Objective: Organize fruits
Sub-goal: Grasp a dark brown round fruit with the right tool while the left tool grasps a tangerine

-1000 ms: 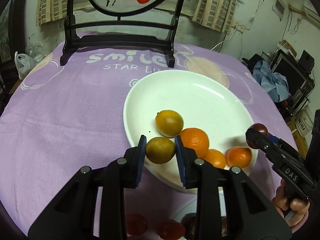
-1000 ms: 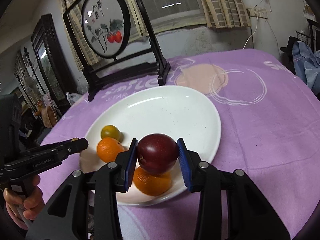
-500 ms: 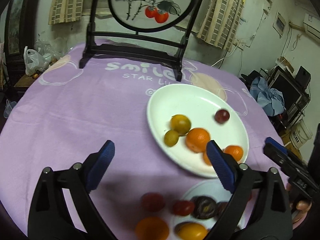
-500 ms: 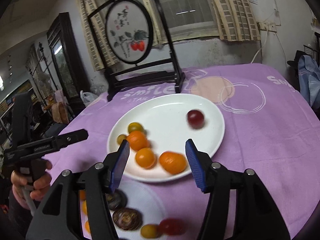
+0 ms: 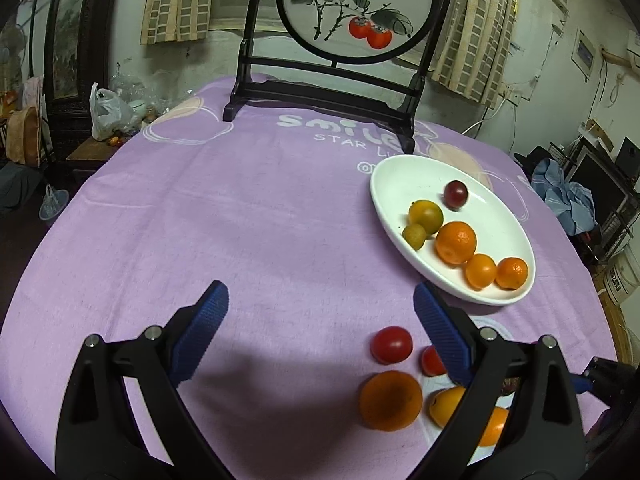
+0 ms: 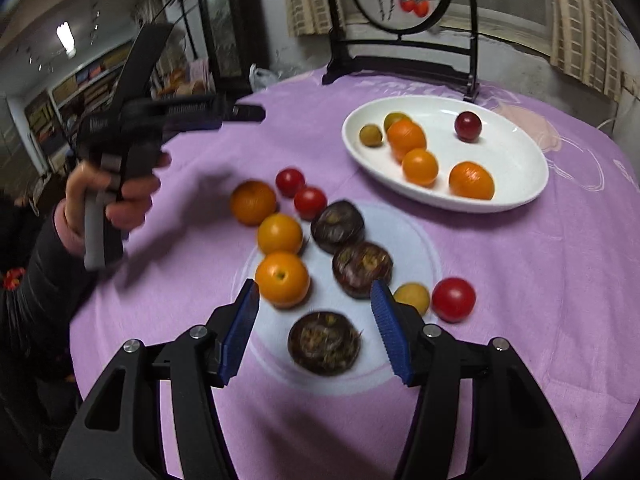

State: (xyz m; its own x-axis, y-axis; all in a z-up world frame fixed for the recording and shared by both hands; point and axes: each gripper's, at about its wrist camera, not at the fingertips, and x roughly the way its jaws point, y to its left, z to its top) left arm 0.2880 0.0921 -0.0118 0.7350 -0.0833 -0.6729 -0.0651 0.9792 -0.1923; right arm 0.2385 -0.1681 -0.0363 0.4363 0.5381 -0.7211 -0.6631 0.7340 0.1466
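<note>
Between the wide-open jaws of my right hand-held gripper (image 6: 314,330), a dark fruit (image 6: 324,342) rests on the counter (image 6: 540,280). It looks soft: grip its sides lightly. My left hand-held gripper (image 5: 320,334) is open, empty.

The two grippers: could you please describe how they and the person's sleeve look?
Each gripper, left and right, is a black plastic frame with silver screws and ribbed blue pads. From the right wrist view, the left one has a pistol-style grip with a grey handle. The sleeve is dark with a pink cuff.
</note>
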